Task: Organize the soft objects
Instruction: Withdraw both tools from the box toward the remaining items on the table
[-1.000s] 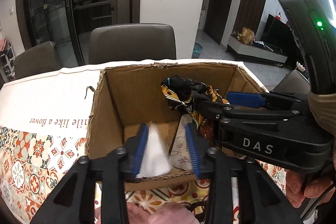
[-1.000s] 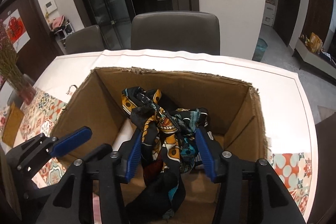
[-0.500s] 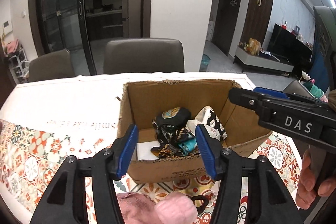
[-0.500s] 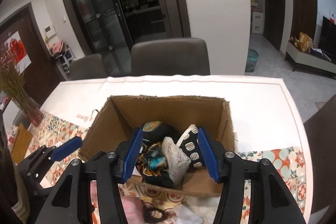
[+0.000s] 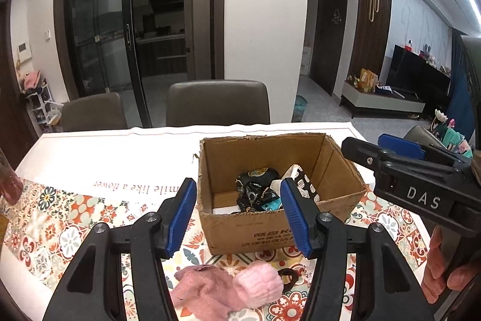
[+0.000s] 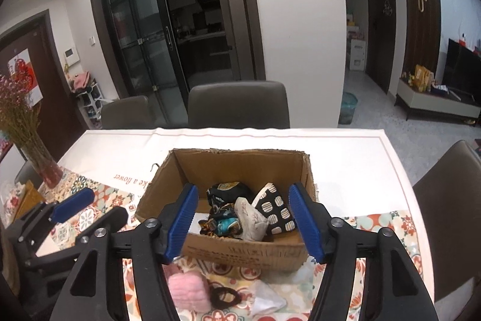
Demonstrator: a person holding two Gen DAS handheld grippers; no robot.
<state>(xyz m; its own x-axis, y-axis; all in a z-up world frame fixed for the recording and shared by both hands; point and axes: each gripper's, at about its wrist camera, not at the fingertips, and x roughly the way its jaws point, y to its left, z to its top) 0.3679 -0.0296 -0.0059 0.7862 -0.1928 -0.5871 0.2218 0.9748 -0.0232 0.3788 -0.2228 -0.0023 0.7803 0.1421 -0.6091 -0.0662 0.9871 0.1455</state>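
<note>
A cardboard box (image 5: 342,170) (image 6: 168,185) stands on the table. Inside lie a dark patterned scarf (image 5: 255,190) (image 6: 224,190), a black pouch with white spots (image 6: 275,209) (image 5: 305,181) and a beige pouch (image 6: 251,218). A pink knitted item (image 5: 240,288) (image 6: 188,289), a black hair tie (image 6: 225,297) (image 5: 287,282) and a white cloth (image 6: 267,298) lie on the table in front of the box. My left gripper (image 5: 239,214) is open and empty, held above the table before the box. My right gripper (image 6: 245,218) is open and empty, also before the box.
The table has a white runner (image 5: 120,152) and a patterned cloth (image 5: 60,218). A vase of dried flowers (image 6: 33,146) stands at the left. Dark chairs (image 5: 218,103) (image 6: 448,194) stand around the table.
Both grippers have pulled up and back out of the box. The right gripper let go of the scarf, which now lies in the box. Both jaws have opened wider.
</note>
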